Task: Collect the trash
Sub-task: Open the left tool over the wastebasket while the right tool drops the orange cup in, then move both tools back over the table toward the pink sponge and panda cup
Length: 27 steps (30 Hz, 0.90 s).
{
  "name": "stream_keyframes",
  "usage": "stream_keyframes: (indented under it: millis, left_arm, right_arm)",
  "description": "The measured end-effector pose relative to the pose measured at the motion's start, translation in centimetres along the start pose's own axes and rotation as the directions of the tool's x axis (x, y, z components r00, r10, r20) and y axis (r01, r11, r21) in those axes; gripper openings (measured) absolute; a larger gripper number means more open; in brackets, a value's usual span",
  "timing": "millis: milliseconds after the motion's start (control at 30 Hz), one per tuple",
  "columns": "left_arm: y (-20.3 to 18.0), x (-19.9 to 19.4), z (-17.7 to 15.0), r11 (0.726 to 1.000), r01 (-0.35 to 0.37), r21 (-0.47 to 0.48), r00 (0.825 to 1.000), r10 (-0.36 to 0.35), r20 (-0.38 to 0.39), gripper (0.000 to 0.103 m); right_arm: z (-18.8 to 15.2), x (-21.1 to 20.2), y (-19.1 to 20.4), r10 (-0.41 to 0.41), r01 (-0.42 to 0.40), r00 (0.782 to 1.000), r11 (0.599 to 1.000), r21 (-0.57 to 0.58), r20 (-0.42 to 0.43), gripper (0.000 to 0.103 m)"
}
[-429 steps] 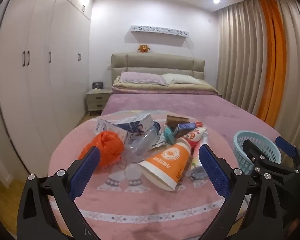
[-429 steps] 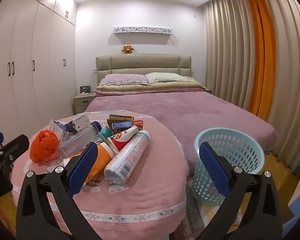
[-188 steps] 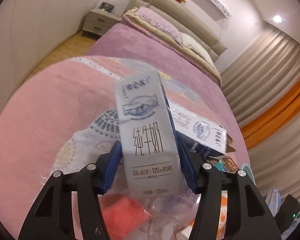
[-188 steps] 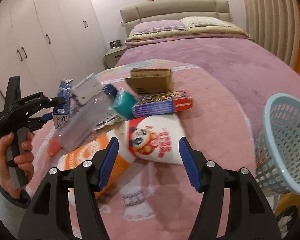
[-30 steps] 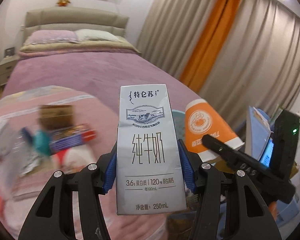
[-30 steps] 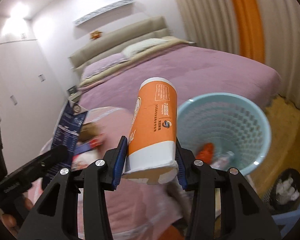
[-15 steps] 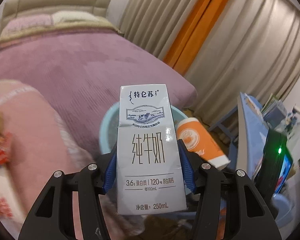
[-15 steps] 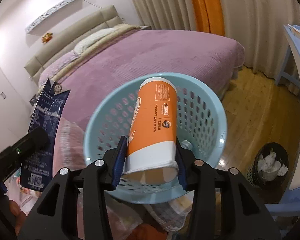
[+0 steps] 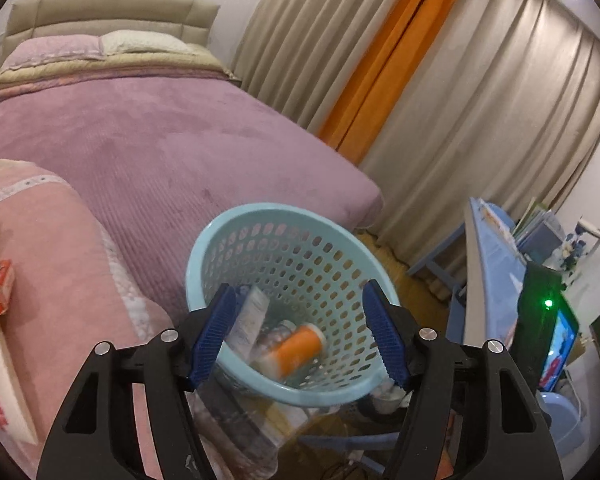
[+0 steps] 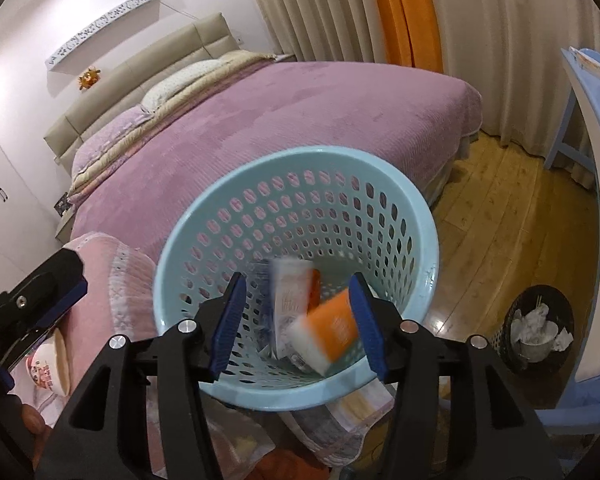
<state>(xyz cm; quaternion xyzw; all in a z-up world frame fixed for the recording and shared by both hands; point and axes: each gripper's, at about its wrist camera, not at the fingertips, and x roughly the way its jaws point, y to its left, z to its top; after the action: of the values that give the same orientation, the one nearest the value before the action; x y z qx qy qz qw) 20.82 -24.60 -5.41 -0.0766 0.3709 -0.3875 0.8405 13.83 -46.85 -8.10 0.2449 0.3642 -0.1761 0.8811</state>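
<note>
A big bed (image 9: 148, 136) with a purple cover fills the far left. Its tan headboard (image 10: 140, 80) stands at a white wall, under a small orange toy (image 10: 89, 77). Long beige curtains (image 9: 480, 120) and an orange one (image 9: 384, 68) hang on the right. The floor (image 10: 508, 216) is shiny wood.

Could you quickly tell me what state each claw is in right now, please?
Left claw: open, holding nothing, above the blue basket.
Right claw: open, holding nothing; the orange cup is in the basket.

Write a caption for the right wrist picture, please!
Open right gripper above the blue basket as a milk carton and orange cup tumble in.
</note>
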Motion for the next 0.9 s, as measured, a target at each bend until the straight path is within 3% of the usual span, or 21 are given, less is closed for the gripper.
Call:
stream_keyframes:
  millis: [367,567,733,900]
  left_arm:
    - [0.1,-7.9,-1.5,0.996,-0.072,0.054,0.991,0.065,0.118,0.063]
    - [2.6,-13.8,-3.0,0.986,-0.165,0.033,0.970,0.156,0.188,0.064]
    - [6.9,-19.3,-4.8,0.960,-0.279,-0.034,0.932,0.279,0.233,0.066]
    - [12.4,-24.4,-6.8,0.918,-0.367,-0.148,0.887,0.393,0.243,0.067]
  right_arm:
    - [-1.4,-4.4,5.8,0.105,-0.097,0.993,0.988,-0.121,0.057,0.050]
    - [-3.2,-6.7,10.8,0.219,-0.194,0.973,0.951,-0.239,0.079,0.050]
    - [-5.1,-7.3,15.0,0.305,-0.269,0.951,0.902,-0.339,0.056,0.050]
    - [-6.9,-6.5,18.9,0.334,-0.306,0.942,0.864,-0.399,0.001,0.050]
